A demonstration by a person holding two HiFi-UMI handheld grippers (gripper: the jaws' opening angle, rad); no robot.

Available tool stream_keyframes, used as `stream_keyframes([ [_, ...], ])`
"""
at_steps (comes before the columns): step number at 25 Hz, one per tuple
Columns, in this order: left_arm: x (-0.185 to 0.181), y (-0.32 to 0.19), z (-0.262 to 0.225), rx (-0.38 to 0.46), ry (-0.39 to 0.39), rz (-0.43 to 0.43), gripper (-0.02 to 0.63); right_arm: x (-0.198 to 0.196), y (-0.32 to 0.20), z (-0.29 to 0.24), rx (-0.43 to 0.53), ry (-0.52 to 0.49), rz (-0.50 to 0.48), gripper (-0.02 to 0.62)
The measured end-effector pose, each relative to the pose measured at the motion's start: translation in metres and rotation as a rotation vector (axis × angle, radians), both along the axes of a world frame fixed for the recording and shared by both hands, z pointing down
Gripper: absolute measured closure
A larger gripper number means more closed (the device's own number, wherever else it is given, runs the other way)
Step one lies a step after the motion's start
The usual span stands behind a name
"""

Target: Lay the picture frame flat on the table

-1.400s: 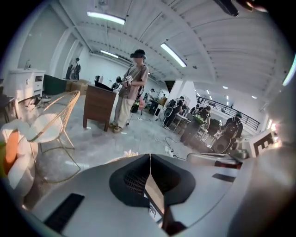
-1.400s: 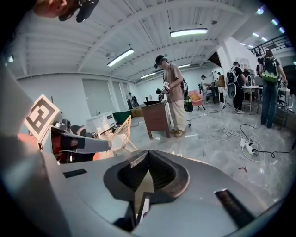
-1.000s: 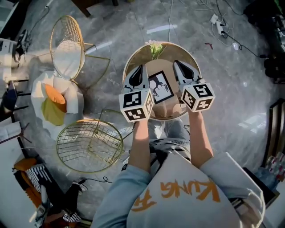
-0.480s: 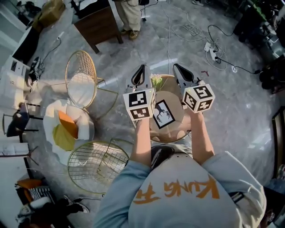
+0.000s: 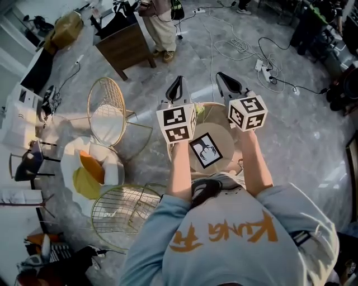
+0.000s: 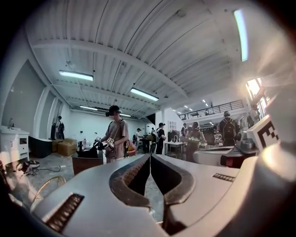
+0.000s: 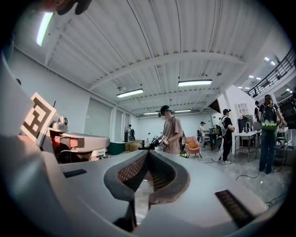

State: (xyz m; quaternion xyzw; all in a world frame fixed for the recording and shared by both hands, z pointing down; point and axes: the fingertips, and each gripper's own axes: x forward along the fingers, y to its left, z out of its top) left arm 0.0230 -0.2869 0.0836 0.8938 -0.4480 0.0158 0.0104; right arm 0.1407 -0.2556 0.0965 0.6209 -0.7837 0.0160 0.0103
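Observation:
The black picture frame, holding a black-and-white print, lies face up on the small round wooden table just in front of the person's knees. Both grippers are held up above the table, pointing forward into the room and away from the frame. In the head view my left gripper is left of the frame and my right gripper is right of it. The left gripper view shows my left gripper with its tips together and nothing between them. My right gripper is likewise shut and empty in its own view.
Two gold wire chairs and a white seat with orange and yellow cushions stand to the left. A dark wooden table and a standing person are ahead. Cables trail over the marble floor at the right.
Both grippers have risen from beside the frame and now point out into the room. The head view has tilted up. The frame stays on the table.

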Motion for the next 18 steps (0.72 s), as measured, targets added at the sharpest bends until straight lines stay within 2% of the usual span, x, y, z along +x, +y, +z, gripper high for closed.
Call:
stream_keyframes([
  [4,0.003,-0.001,0.004,0.001,-0.01,0.002,0.581,0.001,-0.002,-0.002,0.01,0.017,-0.009,0.598],
  [13,0.019,-0.003,0.002,0.009,0.024,-0.005,0.581,0.019,0.001,-0.006,0.014,0.05,-0.011,0.598],
  [18,0.025,0.002,0.009,-0.01,0.02,0.007,0.581,0.014,-0.001,-0.005,0.014,0.067,-0.029,0.598],
])
